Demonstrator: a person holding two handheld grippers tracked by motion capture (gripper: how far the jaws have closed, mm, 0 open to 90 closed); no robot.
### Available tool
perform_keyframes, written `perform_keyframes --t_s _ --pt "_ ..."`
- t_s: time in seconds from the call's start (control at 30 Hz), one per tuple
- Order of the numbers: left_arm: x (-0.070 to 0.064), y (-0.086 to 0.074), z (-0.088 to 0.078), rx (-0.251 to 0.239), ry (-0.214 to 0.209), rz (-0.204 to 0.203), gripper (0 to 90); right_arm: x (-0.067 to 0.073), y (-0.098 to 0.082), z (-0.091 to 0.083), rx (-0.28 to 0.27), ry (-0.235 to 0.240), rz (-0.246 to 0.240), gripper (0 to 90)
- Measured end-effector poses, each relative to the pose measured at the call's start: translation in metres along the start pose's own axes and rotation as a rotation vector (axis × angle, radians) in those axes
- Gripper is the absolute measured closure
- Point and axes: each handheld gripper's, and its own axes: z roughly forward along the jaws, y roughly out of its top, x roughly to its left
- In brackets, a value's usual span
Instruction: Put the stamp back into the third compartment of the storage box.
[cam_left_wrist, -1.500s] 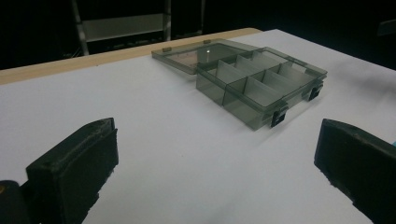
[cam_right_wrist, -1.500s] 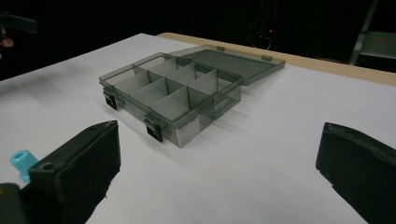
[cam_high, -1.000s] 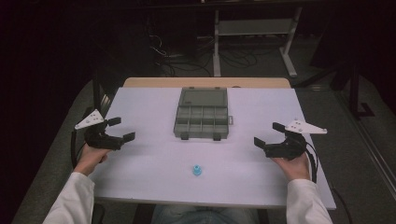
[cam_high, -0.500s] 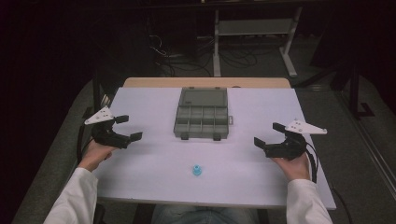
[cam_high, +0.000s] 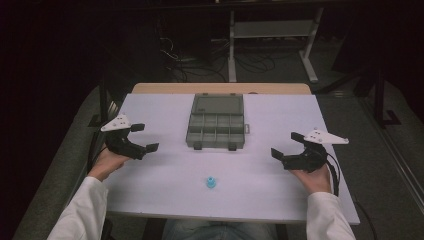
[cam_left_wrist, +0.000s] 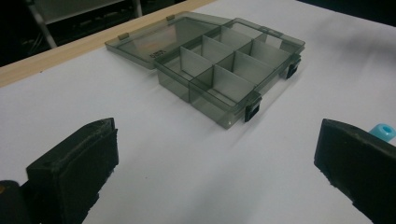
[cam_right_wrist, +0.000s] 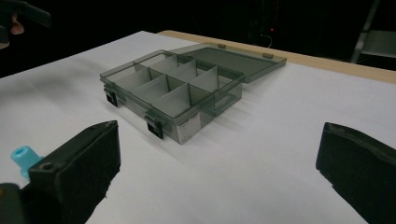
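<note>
Holding the fingers (cam_left_wrist: 74, 168) of the left gripper (cam_high: 148, 137) wide apart, clamping nothing; likewise holding those of the right gripper (cam_high: 285, 144) wide apart over bare surface (cam_high: 165, 175), nothing between them. Hovering the left gripper near the left edge and the right gripper near the right edge, both well apart from the items inspected.

Noting the blue piece (cam_high: 211, 182) standing alone near the middle of the front edge, between the two grippers and closer to the person than either. Judging it as small, light, hard plastic, apparently round with a narrower top: likely to tip, roll or squirt out under an off-centre pinch. Recommending a grip across its widest part, low on the body, fingers square to it and closing gently. Seeing the same piece just past one finger in the left gripper view (cam_left_wrist: 384, 131) and beside one finger in the right gripper view (cam_right_wrist: 23, 156).

Recording the compartment box (cam_high: 215, 143) sitting at the middle of the surface toward the far edge, with its lid (cam_high: 218, 103) lying open and flat behind it. Finding all compartments empty as far as visible. Judging the box as thin, stiff, smooth translucent plastic, light enough to slide if nudged; advising against pushing on its front wall or its dark latches (cam_high: 198, 146) when lowering anything inside.
</note>
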Motion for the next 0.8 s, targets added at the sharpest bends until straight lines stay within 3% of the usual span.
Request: perform_keyframes --t_s 0.53,0.8 --pt "-0.011 0.012 0.017 0.065 -0.061 0.048 0.0 0.002 0.0 0.0 0.008 0.003 -0.008 0.0" --pt "-0.017 0.019 0.026 0.11 -0.093 0.096 0.0 0.003 0.0 0.001 0.011 0.001 -0.008 0.0"
